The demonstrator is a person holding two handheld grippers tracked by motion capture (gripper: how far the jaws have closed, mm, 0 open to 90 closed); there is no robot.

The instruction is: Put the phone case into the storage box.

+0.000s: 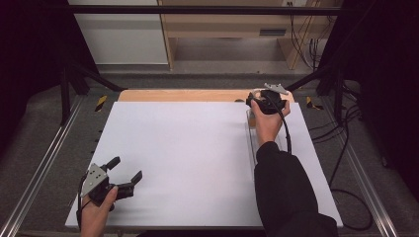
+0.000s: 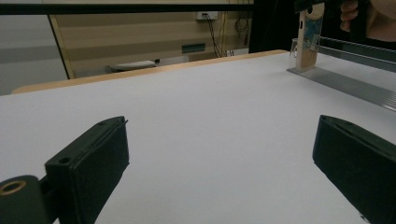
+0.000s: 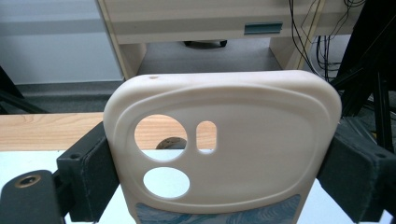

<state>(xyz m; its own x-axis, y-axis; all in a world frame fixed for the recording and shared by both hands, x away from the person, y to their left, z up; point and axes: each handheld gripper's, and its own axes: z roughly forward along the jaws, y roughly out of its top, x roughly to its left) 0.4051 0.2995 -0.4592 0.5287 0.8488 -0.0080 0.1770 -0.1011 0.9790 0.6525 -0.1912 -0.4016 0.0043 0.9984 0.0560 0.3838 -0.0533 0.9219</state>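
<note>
A cream phone case point(image 3: 243, 140) with camera cut-outs and a blue pattern at its lower edge is clamped upright by its two side edges in my right gripper point(image 3: 219, 172), which is shut on it. From the high view that gripper point(image 1: 267, 101) is at the table's far right, with the case point(image 1: 250, 117) below the hand. In the left gripper view the case point(image 2: 309, 37) stands upright with its lower end at the far end of a clear rack point(image 2: 345, 84). My left gripper point(image 1: 126, 169) rests near the front left corner, open point(image 2: 219, 158), with nothing between the jaws.
The clear rack point(image 1: 253, 148) runs along the right side of the white table top point(image 1: 183, 148), partly under the person's right forearm. A wooden strip point(image 1: 178, 95) borders the far edge. Metal rails and cables lie on the floor on both sides.
</note>
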